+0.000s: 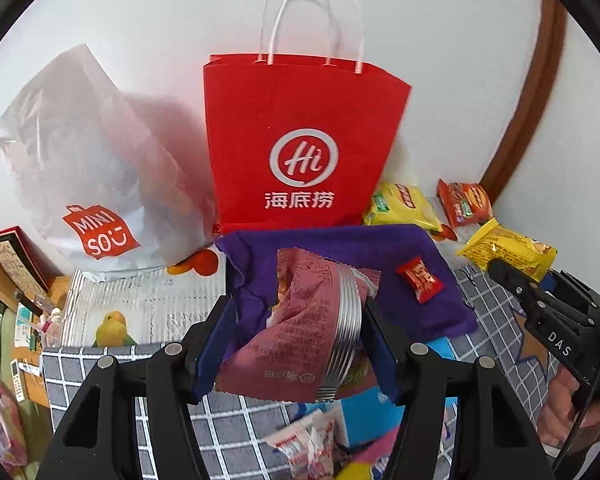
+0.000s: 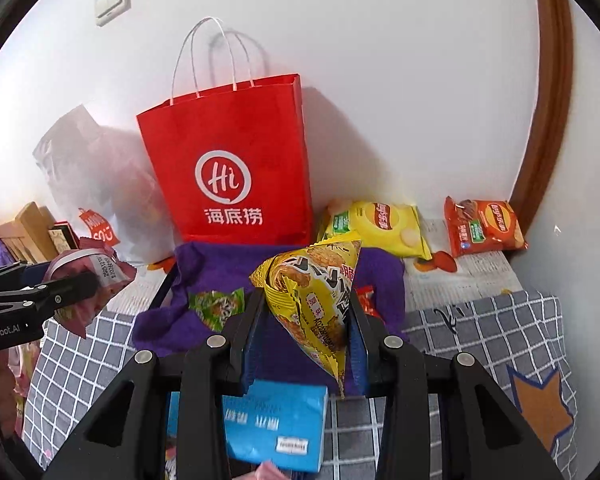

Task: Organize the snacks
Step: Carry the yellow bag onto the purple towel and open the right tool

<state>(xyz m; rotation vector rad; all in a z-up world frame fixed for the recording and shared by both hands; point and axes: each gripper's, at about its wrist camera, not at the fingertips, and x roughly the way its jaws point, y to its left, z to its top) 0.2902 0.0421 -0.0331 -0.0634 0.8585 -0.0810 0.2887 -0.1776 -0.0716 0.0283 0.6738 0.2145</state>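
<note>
My left gripper (image 1: 300,320) is shut on a pink snack packet (image 1: 300,336) and holds it above a purple cloth (image 1: 412,248); it also shows in the right wrist view (image 2: 88,276). My right gripper (image 2: 304,316) is shut on a yellow snack packet (image 2: 312,296), seen in the left wrist view (image 1: 508,248) too. A red paper bag (image 1: 300,140) (image 2: 232,168) stands upright against the wall behind the cloth (image 2: 204,264). A small red candy (image 1: 420,278) and a green packet (image 2: 216,306) lie on the cloth.
A white Miniso bag (image 1: 84,184) leans left of the red bag. Yellow (image 2: 376,224) and orange (image 2: 482,228) chip bags lie at the right by the wall. A blue packet (image 2: 276,424) and other snacks lie on the grey checked cover (image 2: 480,332).
</note>
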